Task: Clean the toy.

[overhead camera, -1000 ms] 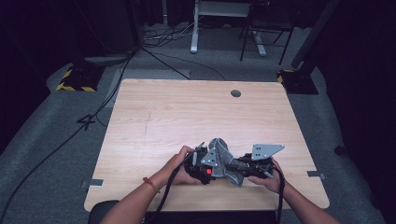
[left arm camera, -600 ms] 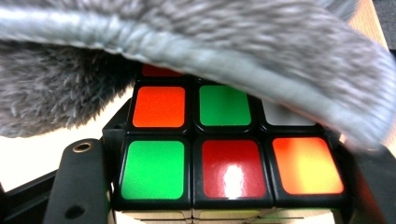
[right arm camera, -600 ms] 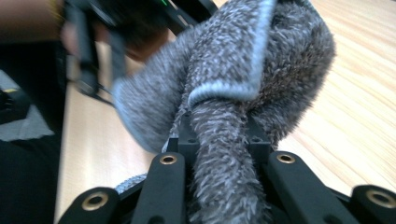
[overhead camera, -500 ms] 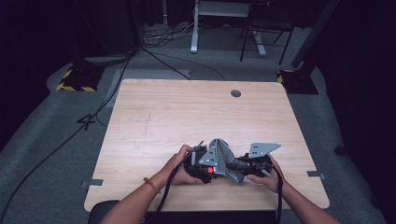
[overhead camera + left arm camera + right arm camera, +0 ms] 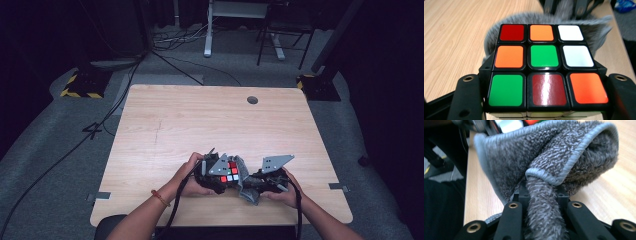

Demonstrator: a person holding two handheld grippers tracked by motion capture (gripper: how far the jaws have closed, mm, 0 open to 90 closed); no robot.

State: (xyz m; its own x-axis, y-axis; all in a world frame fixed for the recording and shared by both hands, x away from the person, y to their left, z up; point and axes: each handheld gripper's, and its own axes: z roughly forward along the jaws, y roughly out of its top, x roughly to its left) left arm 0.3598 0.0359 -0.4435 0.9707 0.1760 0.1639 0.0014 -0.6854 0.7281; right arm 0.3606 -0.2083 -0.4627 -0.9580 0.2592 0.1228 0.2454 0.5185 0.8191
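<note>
A scrambled puzzle cube [image 5: 544, 67] with red, orange, white and green stickers sits clamped between the two black jaws of my left gripper [image 5: 544, 100]. In the high view the cube [image 5: 230, 171] is near the table's front edge, held by the left gripper [image 5: 216, 172]. My right gripper [image 5: 541, 212] is shut on a bunched fold of a grey fluffy cloth [image 5: 554, 157]. That cloth [image 5: 245, 182] lies against the cube's right side in the high view, with the right gripper [image 5: 260, 181] behind it. From the left gripper view, the cloth [image 5: 584, 27] shows blurred behind the cube.
The light wooden table [image 5: 200, 125] has a round cable hole [image 5: 252, 100] at the back. Cables trail from both grippers over the front edge. Beyond the table are grey floor mats, a desk frame and a chair base [image 5: 280, 45].
The cube's coloured face has turned up toward the high camera; a second ago only a small red patch showed. Both hands stay in the same spot.
</note>
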